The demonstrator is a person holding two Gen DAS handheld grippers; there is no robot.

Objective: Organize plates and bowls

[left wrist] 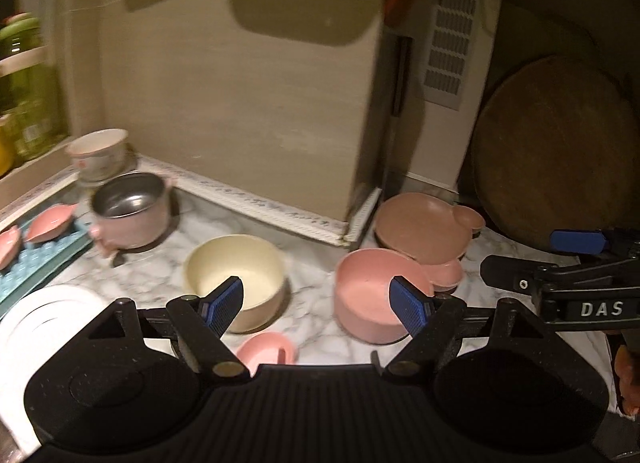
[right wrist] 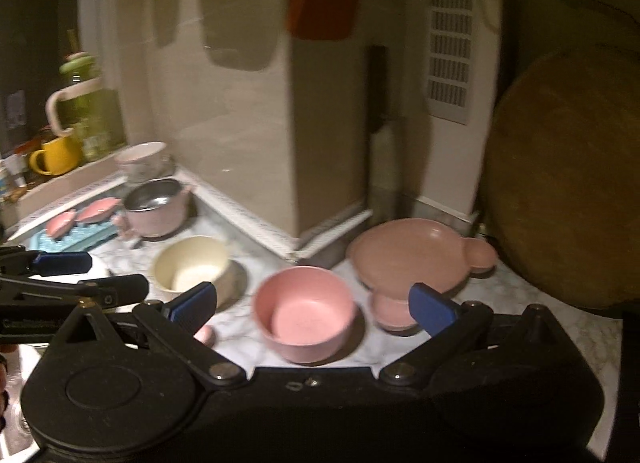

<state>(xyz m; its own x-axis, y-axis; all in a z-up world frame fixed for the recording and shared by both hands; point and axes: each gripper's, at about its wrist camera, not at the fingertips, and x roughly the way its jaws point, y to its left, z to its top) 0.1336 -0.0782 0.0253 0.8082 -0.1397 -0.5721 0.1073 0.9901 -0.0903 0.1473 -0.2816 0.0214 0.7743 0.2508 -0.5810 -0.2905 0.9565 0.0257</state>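
Inspecting the marble counter [left wrist: 312, 263] from both wrist views, I find the dishes spread along the wall corner. My left gripper [left wrist: 318, 303] stands wide, nothing between its blue pads [left wrist: 224, 305]; it hangs above the counter between two bowls. My right gripper [right wrist: 312, 305] is likewise spread wide and empty, with the pink bowl [right wrist: 306, 313] showing in the gap between its fingers but untouched by them.

The pink bowl is a matte, straight-walled vessel with a flat floor, upright on the counter. Just beside it, toward the wooden round board [right wrist: 568, 179] leaning on the wall, sits a dusty-pink plate with round ears [right wrist: 420, 251], resting on top of a paler pink dish [right wrist: 390, 311] of which only the lower edge shows. To the other side stands a cream bowl [left wrist: 236, 277], same straight-walled form, pale inside, upright and apart from the pink one.

Further back I note a pink pot with a steel interior [left wrist: 132, 211] and small side handles, and behind it a white patterned bowl [left wrist: 100, 155] against the wall trim. Two small pink fish-shaped dishes [left wrist: 50, 221] lie on a blue studded mat [left wrist: 44, 259]. White plates [left wrist: 44, 323] are at the near edge, partly hidden by my left gripper. A small pink item [left wrist: 268, 349] lies close under the same gripper; I cannot tell what it is. Both views are blurred.
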